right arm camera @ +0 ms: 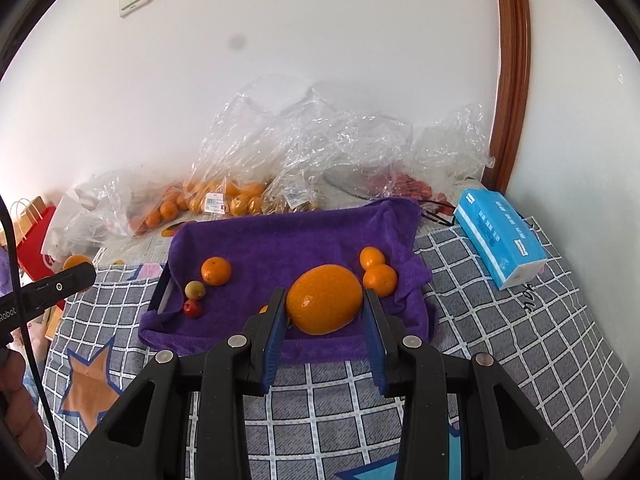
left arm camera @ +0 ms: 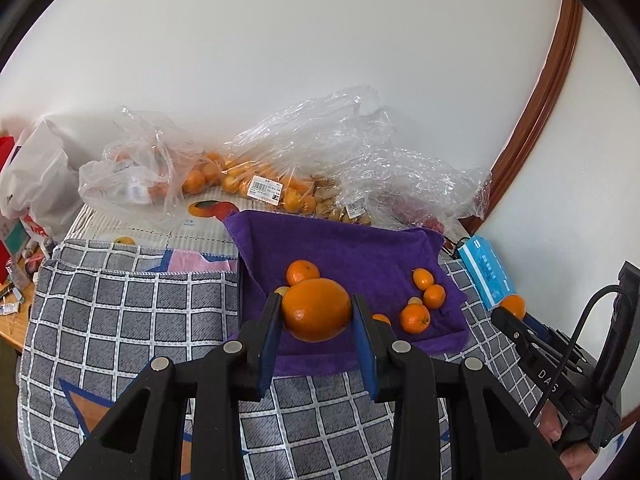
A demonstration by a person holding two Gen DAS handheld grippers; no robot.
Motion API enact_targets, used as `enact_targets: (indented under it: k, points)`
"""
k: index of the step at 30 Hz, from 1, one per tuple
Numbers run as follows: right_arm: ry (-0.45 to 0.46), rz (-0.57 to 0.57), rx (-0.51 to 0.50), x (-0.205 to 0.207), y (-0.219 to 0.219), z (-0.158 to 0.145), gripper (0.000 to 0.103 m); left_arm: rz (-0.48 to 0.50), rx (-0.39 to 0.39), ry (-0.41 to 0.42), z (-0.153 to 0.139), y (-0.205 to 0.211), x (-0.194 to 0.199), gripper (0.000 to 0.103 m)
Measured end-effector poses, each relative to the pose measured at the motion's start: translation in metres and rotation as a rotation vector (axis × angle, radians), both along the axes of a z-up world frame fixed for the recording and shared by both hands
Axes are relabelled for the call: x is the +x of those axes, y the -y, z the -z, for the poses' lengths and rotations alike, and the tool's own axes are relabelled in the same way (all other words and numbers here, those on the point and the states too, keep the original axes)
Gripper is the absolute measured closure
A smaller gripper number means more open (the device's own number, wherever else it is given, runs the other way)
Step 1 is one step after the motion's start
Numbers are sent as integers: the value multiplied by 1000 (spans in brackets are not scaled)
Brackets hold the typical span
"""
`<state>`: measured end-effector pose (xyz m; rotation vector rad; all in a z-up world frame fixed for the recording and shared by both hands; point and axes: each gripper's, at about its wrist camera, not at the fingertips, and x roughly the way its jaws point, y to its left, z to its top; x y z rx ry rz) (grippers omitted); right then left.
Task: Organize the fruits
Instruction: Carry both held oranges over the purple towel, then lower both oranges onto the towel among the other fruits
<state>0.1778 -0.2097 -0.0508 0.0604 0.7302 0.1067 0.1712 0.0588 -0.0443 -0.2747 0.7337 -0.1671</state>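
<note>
Now | my left gripper (left arm camera: 316,310) clamps one large orange (left arm camera: 316,310) over the purple towel (left arm camera: 360,248) | my right gripper (right arm camera: 324,300) clamps another orange (right arm camera: 324,300) over it

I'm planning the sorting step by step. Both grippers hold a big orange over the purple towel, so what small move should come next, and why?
Probably lower the left gripper and set its large round orange on the bare middle of the purple towel. Both jaws are clamped on big oranges, the right gripper holding the other large orange, and the small tangerines lie at the sides.
</note>
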Motion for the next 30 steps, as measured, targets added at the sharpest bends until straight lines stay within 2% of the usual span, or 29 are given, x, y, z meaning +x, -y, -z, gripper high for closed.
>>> enact_targets:
  k: [21,30]
  points:
    - [-28,7,-52,55,3,21,66,8,-2,-51,25,6,57,71]
    - [-49,26,-59,78,19,38,66,-12,-17,-82,41,-1,86,71]
